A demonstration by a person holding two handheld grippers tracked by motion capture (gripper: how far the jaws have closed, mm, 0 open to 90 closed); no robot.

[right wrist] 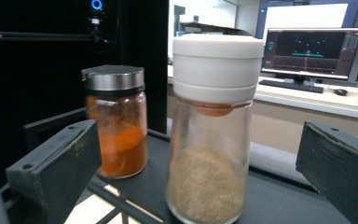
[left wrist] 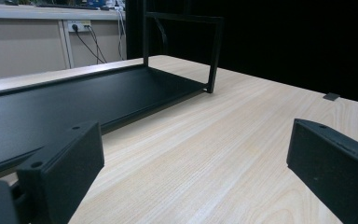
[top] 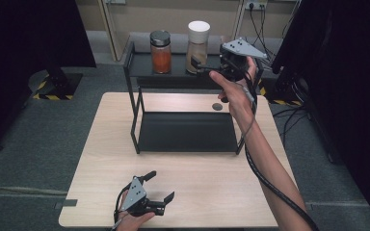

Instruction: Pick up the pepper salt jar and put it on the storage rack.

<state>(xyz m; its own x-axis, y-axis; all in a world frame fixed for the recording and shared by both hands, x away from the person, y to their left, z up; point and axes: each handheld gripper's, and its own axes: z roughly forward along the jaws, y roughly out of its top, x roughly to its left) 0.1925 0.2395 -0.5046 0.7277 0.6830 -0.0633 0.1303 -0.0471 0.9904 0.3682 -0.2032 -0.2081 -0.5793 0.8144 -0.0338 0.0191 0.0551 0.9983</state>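
We hold the right gripper [top: 200, 65] level at the top shelf of the black metal two-tier rack [top: 137, 115], which stands on the light wooden surface [top: 212, 187]. Its jaws stand fully apart on either side of the clear glass jar with the white lid and brown powder [right wrist: 212, 140]; the pads do not press on it. This jar stands upright on the top shelf, near its right end. The clear glass jar with the silver lid and orange powder [right wrist: 117, 123] stands just beside it. Our left gripper [top: 161, 185] rests on the surface in front of the rack, jaws wide apart and holding nothing.
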